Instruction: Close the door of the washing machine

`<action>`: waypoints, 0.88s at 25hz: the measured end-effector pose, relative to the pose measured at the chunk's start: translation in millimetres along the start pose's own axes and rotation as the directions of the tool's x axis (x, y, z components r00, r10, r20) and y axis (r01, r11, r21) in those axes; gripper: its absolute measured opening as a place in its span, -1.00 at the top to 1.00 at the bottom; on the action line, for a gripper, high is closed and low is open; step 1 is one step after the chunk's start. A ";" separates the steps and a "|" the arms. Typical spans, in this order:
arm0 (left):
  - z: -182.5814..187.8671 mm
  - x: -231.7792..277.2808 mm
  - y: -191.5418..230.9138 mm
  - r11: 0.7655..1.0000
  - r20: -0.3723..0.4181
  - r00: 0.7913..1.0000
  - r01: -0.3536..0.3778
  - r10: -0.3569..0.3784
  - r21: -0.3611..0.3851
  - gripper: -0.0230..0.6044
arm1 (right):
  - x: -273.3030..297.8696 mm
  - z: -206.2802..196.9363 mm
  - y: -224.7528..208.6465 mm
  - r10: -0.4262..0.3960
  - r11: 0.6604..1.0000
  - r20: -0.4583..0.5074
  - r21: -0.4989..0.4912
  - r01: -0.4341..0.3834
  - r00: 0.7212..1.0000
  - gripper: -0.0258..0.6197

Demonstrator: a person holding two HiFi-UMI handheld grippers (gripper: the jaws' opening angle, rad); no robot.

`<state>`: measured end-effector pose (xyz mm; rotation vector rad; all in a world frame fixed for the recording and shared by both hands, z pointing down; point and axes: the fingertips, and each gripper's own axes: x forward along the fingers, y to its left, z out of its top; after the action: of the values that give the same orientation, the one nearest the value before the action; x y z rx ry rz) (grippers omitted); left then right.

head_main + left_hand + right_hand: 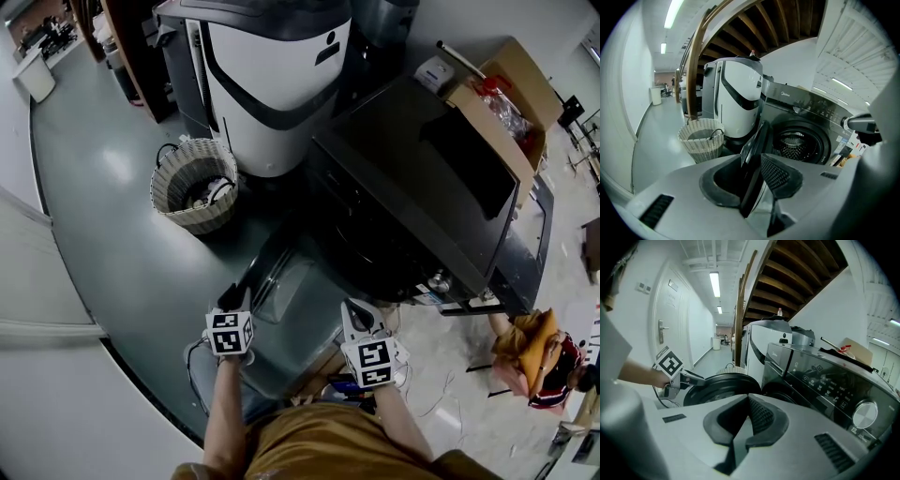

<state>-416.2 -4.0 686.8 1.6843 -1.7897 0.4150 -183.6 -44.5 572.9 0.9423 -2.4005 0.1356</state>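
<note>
- Head view: the dark grey front-loading washing machine (422,178) has its round black glass-centred door (281,277) swung wide out over the grey floor (103,216), towards the person. The left tongs (233,298) sit at the door's free edge, probably because that end, farthest from the hinge, swings most easily. The right tongs (357,317) hang apart from the door, nearer the machine's front, with no share in the hold. A woven wicker basket (195,185) and a white rounded appliance (272,75) stand beyond the door (neither seems to lie in its way back to the machine).
- Left gripper view: the door shows edge-on, its rim running up between the two ribbed pads. The pads are about half closed and pressed on the rim from both sides. Past it gapes the open steel drum (797,143), so the door is judged far from latched.
- Right gripper view: these tongs are drawn together with the pads meeting at the tips. There is nothing between them and they touch nothing. The door and the left tongs show beyond, on the left.
</note>
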 end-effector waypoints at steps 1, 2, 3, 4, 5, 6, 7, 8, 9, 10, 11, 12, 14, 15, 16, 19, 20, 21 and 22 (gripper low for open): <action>-1.3 -0.2 -2.6 1.000 -0.003 1.000 -0.001 0.001 -0.004 0.45 | -2.9 -1.7 -2.7 0.000 1.000 -0.003 0.004 0.000 1.000 0.88; -2.5 -0.4 -5.3 1.000 -0.006 1.000 -0.003 0.003 -0.007 0.45 | -5.7 -3.6 -5.6 0.000 1.000 -0.004 0.006 0.000 1.000 0.88; -3.7 -0.5 -8.4 1.000 -0.010 1.000 -0.006 0.006 -0.007 0.46 | -8.6 -5.7 -8.8 -0.001 1.000 -0.003 0.008 0.001 1.000 0.88; -5.0 -0.5 -11.9 1.000 -0.015 1.000 -0.009 0.009 -0.005 0.46 | -11.5 -8.0 -12.2 -0.002 1.000 -0.002 0.010 0.002 1.000 0.88; -6.8 -0.4 -15.8 1.000 -0.020 1.000 -0.011 0.011 -0.003 0.47 | -14.7 -10.4 -15.4 -0.002 1.000 -0.002 0.013 0.002 1.000 0.88; -8.9 -0.6 -20.1 1.000 -0.025 1.000 -0.013 0.013 -0.002 0.47 | -17.7 -12.9 -18.5 -0.003 1.000 -0.003 0.017 0.003 1.000 0.88; -11.0 -1.1 -24.6 1.000 -0.030 0.999 -0.015 0.015 0.000 0.47 | -20.5 -15.1 -21.7 -0.004 1.000 -0.003 0.022 0.004 1.000 0.88; -13.0 -1.9 -29.2 1.000 -0.036 0.999 -0.016 0.016 0.002 0.48 | -22.8 -16.4 -24.8 -0.004 1.000 -0.001 0.027 0.004 1.000 0.88; -14.8 -2.6 -33.9 1.000 -0.042 0.999 -0.016 0.016 0.007 0.48 | -24.6 -17.1 -27.9 -0.004 0.999 0.003 0.032 0.004 1.000 0.88; -16.3 -3.1 -38.7 1.000 -0.049 0.999 -0.014 0.015 0.012 0.49 | -26.1 -17.3 -31.0 -0.004 0.999 0.008 0.035 0.004 1.000 0.88; -17.6 -3.4 -43.7 1.000 -0.055 0.998 -0.012 0.013 0.017 0.50 | -27.5 -17.3 -33.9 -0.003 0.999 0.013 0.037 0.003 1.000 0.88; -18.7 -3.6 -48.7 1.000 -0.060 0.998 -0.010 0.011 0.019 0.50 | -29.4 -17.6 -36.8 -0.002 0.999 0.015 0.038 0.001 1.000 0.88; -20.5 -4.2 -58.7 1.000 -0.067 0.998 -0.008 0.010 0.021 0.51 | -34.2 -19.3 -42.9 -0.001 0.999 0.015 0.042 0.000 1.000 0.88; -21.4 -4.3 -63.3 1.000 -0.070 0.997 -0.008 0.010 0.021 0.51 | -36.8 -20.9 -45.7 0.000 0.999 0.014 0.045 0.000 1.000 0.88; -22.3 -4.1 -67.6 1.000 -0.074 0.997 -0.009 0.010 0.022 0.51 | -39.3 -22.5 -48.4 0.002 0.999 0.012 0.047 -0.002 1.000 0.88; -24.8 -2.9 -80.8 1.000 -0.088 0.996 -0.008 0.011 0.025 0.52 | -46.7 -26.1 -56.2 0.007 0.998 0.010 0.055 -0.008 1.000 0.88; -25.7 -3.0 -85.5 1.000 -0.094 0.996 -0.009 0.012 0.027 0.52 | -49.1 -27.1 -59.1 0.007 0.998 0.011 0.055 -0.008 1.000 0.88; -26.8 -3.5 -90.1 0.999 -0.099 0.995 -0.010 0.013 0.031 0.52 | -51.3 -27.9 -62.2 0.007 0.998 0.014 0.055 -0.008 1.000 0.88; -27.9 -3.8 -94.7 0.999 -0.104 0.994 -0.012 0.016 0.035 0.53 | -53.5 -28.6 -65.1 0.007 0.998 0.018 0.055 -0.008 1.000 0.88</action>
<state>-317.7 4.1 686.8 1.6439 -1.7282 0.5332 -95.7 -53.2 562.0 0.9633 -2.4277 0.1985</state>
